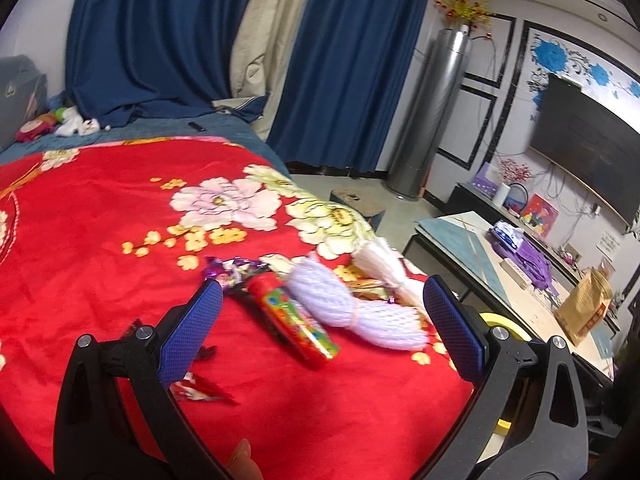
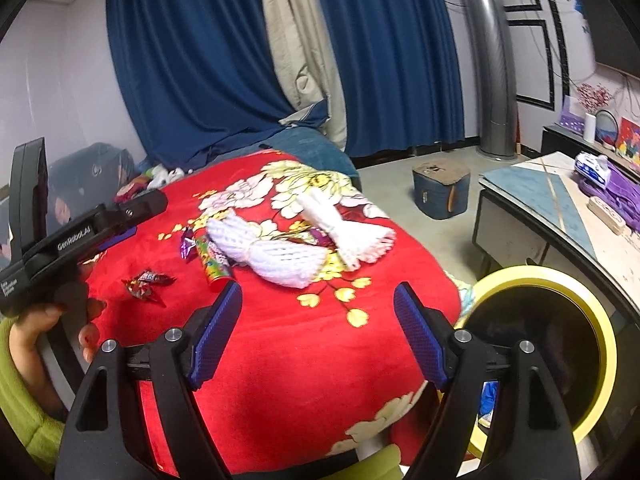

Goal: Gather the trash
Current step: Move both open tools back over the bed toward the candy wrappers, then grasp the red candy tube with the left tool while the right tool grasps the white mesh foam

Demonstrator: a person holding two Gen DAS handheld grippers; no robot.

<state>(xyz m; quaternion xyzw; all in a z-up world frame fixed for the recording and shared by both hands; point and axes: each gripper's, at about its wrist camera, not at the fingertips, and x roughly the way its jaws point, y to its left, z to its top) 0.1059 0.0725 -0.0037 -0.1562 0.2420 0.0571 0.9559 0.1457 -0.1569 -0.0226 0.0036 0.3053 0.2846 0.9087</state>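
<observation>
Red floral blanket (image 2: 280,340) covered the bed on which the trash was scattered, and both grippers were held over its near edge. The left gripper (image 1: 320,320) was seen with its fingers (image 1: 188,332) spread wide and nothing between the pads; the right gripper (image 2: 318,336) likewise had its fingers (image 2: 218,336) well apart and empty.

The litter lay in a loose cluster ahead of both: a red printed tube wrapper (image 1: 294,322), a white foam net sleeve (image 1: 340,304) touching it on the right, a second foam sleeve (image 2: 344,224) farther back, a purple candy wrapper (image 1: 230,270) behind the tube, and a crumpled red wrapper (image 2: 146,282) lying apart on the left. A yellow-rimmed bin (image 2: 540,344) was seen beside the bed's right edge, just to the right of the right gripper.

The step in hand was judged to be the approach for a first pick, with nothing yet collected. It would best be done by choosing one item only, probably the tube wrapper nearest the left gripper, and lining the fingers across its narrow width rather than its length. The pads should be lowered until the soft blanket was just brushed, so that plush fabric was not pinched along with the wrapper. The foam sleeve touching it should be kept clear of the closing fingers. Light wrappers could slip, so a firm closure was advisable before lifting toward the bin.
</observation>
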